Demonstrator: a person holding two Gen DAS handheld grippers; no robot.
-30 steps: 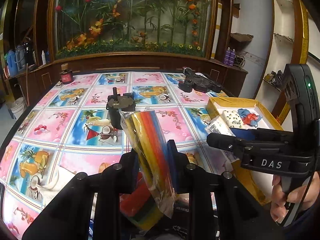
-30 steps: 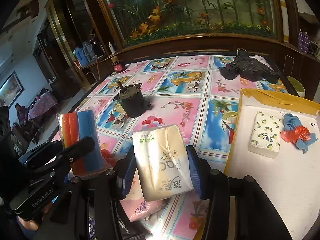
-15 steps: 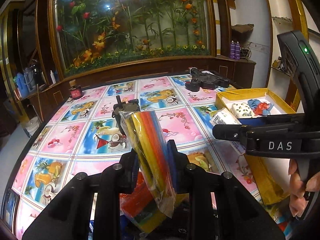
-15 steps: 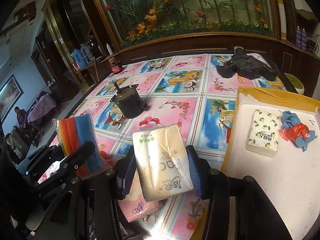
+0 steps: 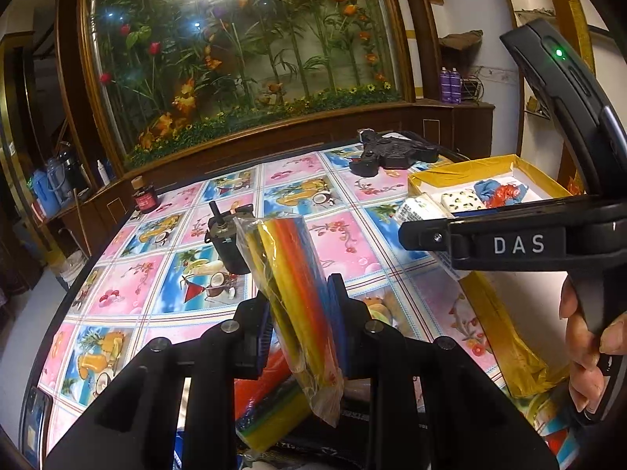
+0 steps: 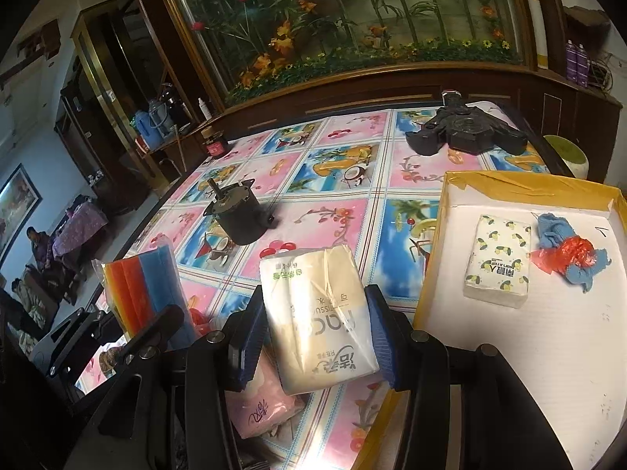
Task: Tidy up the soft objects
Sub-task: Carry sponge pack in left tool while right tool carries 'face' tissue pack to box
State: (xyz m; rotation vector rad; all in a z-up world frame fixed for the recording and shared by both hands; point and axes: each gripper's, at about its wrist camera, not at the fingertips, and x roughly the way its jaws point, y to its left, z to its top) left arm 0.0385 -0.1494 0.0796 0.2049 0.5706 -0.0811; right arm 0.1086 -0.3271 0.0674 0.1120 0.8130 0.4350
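Fruit-print cloth covers the surface (image 6: 333,180), with a big flower display case behind. My left gripper (image 5: 301,313) has its jaws clamped narrow on a wrapped rainbow sponge pack (image 5: 292,274), tilted, lifted off the cloth. My right gripper (image 6: 313,325) has its jaws pressed on a cream tissue pack (image 6: 317,313), held just left of the yellow-edged tray (image 6: 525,188).

Only the right view shows the tray floor well: a lemon-print tissue pack (image 6: 497,260) lies flat there, beside a blue cloth with a red scrap (image 6: 568,252). It also shows a pink pack (image 6: 262,403) under my jaws and a person seated far left. Only the left view shows the right gripper's side reading "DAS" and a hand (image 5: 588,344) on its handle, plus a second sponge pack (image 5: 270,411) below.

Both views show a dark motor (image 6: 239,215), a small jar (image 6: 214,143) and a black device (image 6: 462,129) at the far edge. Cream pack print reads partly "TISSU"; the rest I can't read.
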